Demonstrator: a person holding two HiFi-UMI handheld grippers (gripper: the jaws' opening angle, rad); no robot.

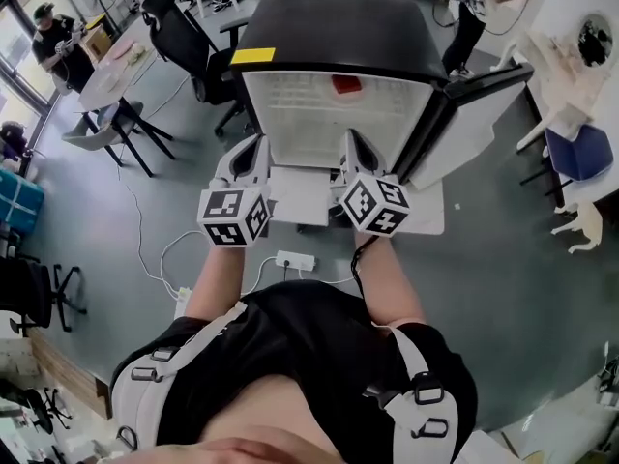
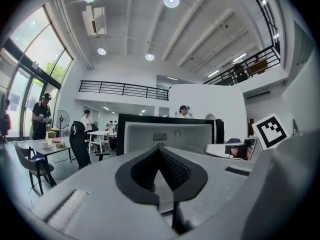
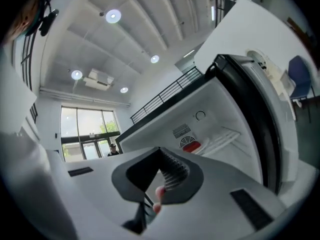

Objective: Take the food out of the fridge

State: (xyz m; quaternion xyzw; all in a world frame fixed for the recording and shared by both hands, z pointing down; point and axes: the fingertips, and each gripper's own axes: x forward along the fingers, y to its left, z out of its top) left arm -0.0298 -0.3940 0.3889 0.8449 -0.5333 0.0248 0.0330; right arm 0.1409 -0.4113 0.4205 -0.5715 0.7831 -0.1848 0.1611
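Note:
A small black-topped fridge point(image 1: 329, 27) stands open in front of me, its door point(image 1: 469, 114) swung out to the right. On a white wire shelf inside lies a red piece of food point(image 1: 345, 85), which the right gripper view also catches deep in the fridge point(image 3: 190, 146). My left gripper point(image 1: 255, 143) and right gripper point(image 1: 351, 137) are held side by side, level, just before the fridge opening. Each is shut with nothing held, as their own views show: left gripper point(image 2: 160, 150), right gripper point(image 3: 161, 150). The food lies beyond both tips, nearer the right one.
A power strip point(image 1: 294, 260) and cables lie on the floor at my feet. Office chairs point(image 1: 179, 27) and a table point(image 1: 121, 66) stand at the back left, with people nearby. A white table and a blue chair point(image 1: 580, 153) are at the right.

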